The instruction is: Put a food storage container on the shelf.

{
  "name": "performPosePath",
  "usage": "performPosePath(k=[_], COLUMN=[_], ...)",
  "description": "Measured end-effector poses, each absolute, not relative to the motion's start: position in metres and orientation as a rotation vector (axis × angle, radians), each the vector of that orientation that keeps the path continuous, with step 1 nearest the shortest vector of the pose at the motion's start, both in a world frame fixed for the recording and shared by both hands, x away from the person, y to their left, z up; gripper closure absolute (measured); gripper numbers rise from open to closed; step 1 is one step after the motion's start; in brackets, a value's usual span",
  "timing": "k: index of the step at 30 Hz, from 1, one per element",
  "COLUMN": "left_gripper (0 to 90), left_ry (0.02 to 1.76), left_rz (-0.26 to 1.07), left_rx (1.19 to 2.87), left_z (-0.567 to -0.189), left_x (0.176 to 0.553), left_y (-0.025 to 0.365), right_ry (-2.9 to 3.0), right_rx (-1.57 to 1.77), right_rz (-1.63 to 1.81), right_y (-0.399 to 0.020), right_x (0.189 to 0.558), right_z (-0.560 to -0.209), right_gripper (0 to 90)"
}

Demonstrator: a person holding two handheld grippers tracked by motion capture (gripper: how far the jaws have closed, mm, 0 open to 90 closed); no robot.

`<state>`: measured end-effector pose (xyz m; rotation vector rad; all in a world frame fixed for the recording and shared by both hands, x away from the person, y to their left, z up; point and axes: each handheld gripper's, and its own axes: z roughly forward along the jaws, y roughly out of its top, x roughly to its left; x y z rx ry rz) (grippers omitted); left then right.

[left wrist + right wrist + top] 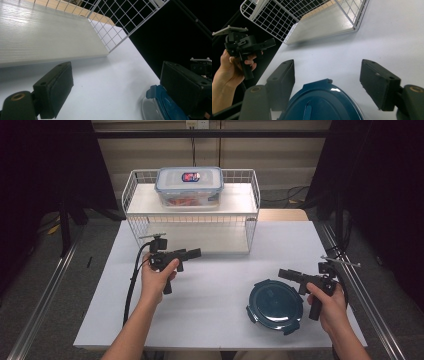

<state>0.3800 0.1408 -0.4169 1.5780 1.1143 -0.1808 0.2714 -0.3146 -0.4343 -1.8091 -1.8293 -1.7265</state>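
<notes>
I am holding a gripper in each hand over the white table [220, 285]. My right gripper [283, 273] is hanging at the upper right edge of the round dark blue lid [275, 306], which is lying flat on the table near its front right part, just ahead of my right hand [331, 306]. In the right gripper view the two black pads [283, 80] are standing wide apart, with the near rim of the lid [322, 102] showing between them, low in the picture; neither pad is pressing on it, and I cannot tell whether they are touching it at all. My left gripper [196, 253] is pointing level toward the right, in front of the white wire shelf rack [192, 220], with my left hand [156, 279] wrapped around its grip. In the left gripper view its pads [58, 85] are standing well apart with nothing between them, only bare table; the edge of the blue lid [160, 105] is peeking out behind the right-hand pad. On the rack's upper shelf a clear lidded food box [189, 186] with something red inside is sitting, well apart from the lid and from both grippers
</notes>
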Motion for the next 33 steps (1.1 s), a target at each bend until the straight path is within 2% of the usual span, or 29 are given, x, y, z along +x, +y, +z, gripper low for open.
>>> performPosePath(k=[7,14,33], left_gripper=[11.3,11.3,11.3], left_ry=[1.111,1.112,1.107], left_rz=[-0.196,-0.193,-0.198], left_rx=[1.578,1.548,1.550], left_z=[-0.419,-0.417,-0.418], left_x=[0.381,0.381,0.381], left_y=[0.140,0.140,0.136], right_ry=[-1.842,-1.869,-1.879], right_rx=[-1.808,-1.811,-1.874], right_rz=[-1.682,-1.633,-1.579], right_y=[-0.318,-0.323,-0.346], right_x=[0.265,0.259,0.225], right_z=[-0.438,-0.439,-0.439], right_gripper=[33.2,41.9,44.8])
